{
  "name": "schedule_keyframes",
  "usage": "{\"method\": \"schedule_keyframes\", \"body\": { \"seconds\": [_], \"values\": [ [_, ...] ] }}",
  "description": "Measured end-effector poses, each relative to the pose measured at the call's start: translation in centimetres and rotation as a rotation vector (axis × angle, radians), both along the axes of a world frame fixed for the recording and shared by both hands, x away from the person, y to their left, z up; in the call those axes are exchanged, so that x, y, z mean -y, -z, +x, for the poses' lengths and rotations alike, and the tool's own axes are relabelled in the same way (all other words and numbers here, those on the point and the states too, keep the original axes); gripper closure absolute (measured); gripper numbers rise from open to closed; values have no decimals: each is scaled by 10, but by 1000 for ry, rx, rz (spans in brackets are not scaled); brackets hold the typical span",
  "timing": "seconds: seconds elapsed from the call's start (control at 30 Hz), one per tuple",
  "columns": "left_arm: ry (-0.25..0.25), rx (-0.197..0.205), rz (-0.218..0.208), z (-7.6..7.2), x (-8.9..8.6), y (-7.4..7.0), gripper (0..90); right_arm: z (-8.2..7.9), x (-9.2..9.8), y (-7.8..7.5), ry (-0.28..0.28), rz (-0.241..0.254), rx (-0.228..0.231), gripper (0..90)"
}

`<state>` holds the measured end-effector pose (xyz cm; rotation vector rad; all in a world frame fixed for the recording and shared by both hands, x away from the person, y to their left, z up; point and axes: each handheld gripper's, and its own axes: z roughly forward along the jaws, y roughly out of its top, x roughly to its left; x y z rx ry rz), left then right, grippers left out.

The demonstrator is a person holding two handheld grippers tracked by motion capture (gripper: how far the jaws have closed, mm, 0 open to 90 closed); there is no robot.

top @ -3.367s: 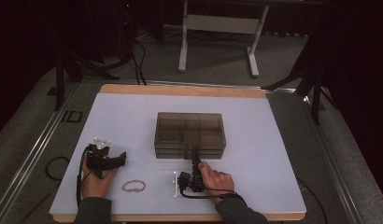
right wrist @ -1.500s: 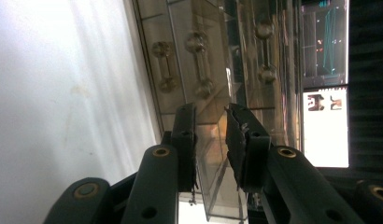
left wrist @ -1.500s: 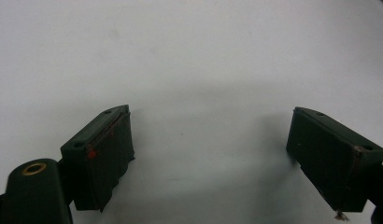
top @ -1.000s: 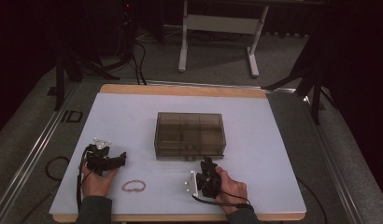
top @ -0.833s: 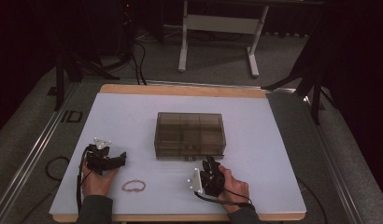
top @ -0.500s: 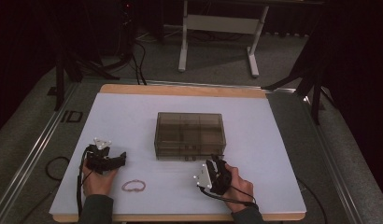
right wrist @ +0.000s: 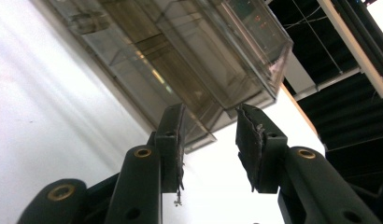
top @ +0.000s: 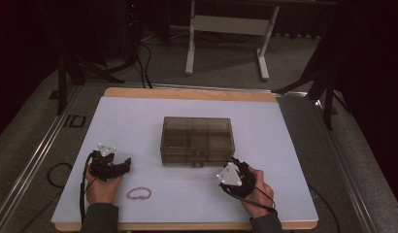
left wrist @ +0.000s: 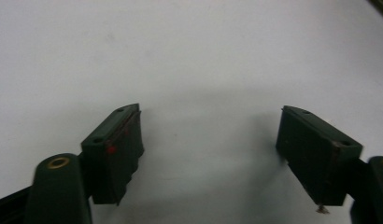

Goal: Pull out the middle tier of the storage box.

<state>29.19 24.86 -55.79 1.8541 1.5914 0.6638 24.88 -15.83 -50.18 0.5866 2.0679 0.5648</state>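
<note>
High view
- Tabletop point(top: 139, 121): white sheet with a wooden edge at the far side.
- Box point(top: 197, 141): smoky clear plastic, lid closed, inner dividers visible; sits at the middle of the tabletop.
- Band point(top: 139, 193): small pink loop, lying flat near the front edge, just right of the left hand.
- Left gripper point(top: 123, 165): held low at front left, pointing right, well apart from the box.
- Right gripper point(top: 236, 171): held at front right, just beside the box's near right corner; grey plate on top faces the camera. Contact with the box: cannot tell from here.

Left gripper view
- Jaws: released, standing wide; they have just been closing a little, with nothing between them.
- Below the left gripper point(left wrist: 210, 158): bare white tabletop point(left wrist: 189, 56).

Right gripper view
- Jaws: released, a clear gap between the pads; they have just been opening, with nothing gripped.
- Right gripper point(right wrist: 209, 140): aimed at the box point(right wrist: 180, 60), which is seen tilted; its near corner lies just beyond the tips, not between them.
- Tabletop point(right wrist: 49, 121): white, beside and under the box.
</note>
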Motion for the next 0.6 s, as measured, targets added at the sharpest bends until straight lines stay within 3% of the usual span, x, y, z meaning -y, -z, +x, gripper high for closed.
{"method": "schedule_keyframes", "body": {
  "seconds": [0.13, 0.33, 0.6],
  "values": [
    [4, 4, -4, -1, 1, 0, 255, 1, 7, -3, 12, 36, -15, 616],
    [15, 17, 5, -4, 3, -2, 367, 7, 21, -5, 14, 110, -54, 601],
    [47, 67, -24, -11, 3, -10, 441, 14, 36, -5, 7, 202, -123, 589]
  ]
}}
